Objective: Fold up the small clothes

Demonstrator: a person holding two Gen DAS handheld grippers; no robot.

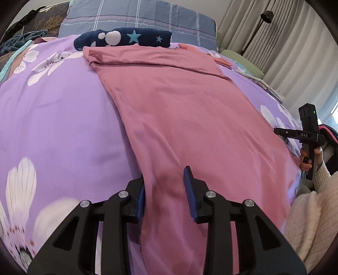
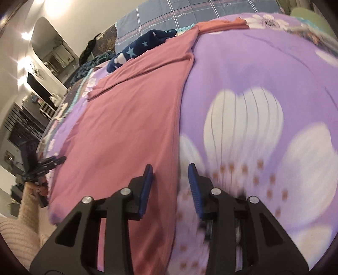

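Nearest the lens in the left wrist view: left gripper [image 1: 164, 190], jaws wide apart, straddling the near left edge of the pink garment [image 1: 186, 118]. One blue pad sits at/under the edge, the other above the cloth, nothing pinched yet. In the right wrist view the right gripper [image 2: 170, 186] is likewise wide open, holding nothing, its jaws set either side of the garment's near right edge: left pad over pink cloth, right pad over the duvet [image 2: 264, 84].

Garment lies spread flat lengthwise on the purple floral duvet, running from near the person toward the far end of the bed; far end looks already turned over on itself, w/ a crease across. Appears smooth, no big wrinkles.

Step in hand, prob.: positioning both grippers on the two near corners/edges, pre-grasp for a lengthwise fold. Next move calls for closing both pairs of jaws on the cloth edge only, not the duvet beneath, then lifting evenly & carrying the near end toward the far end, keeping edges aligned.

Beyond the garment: a navy star-print item [image 1: 124, 39] at its far end, touching or just beside, can't tell which; then a blue plaid pillow [image 1: 137, 17]. Curtains [image 1: 285, 42] & a black floor lamp [image 1: 266, 15] farther off.
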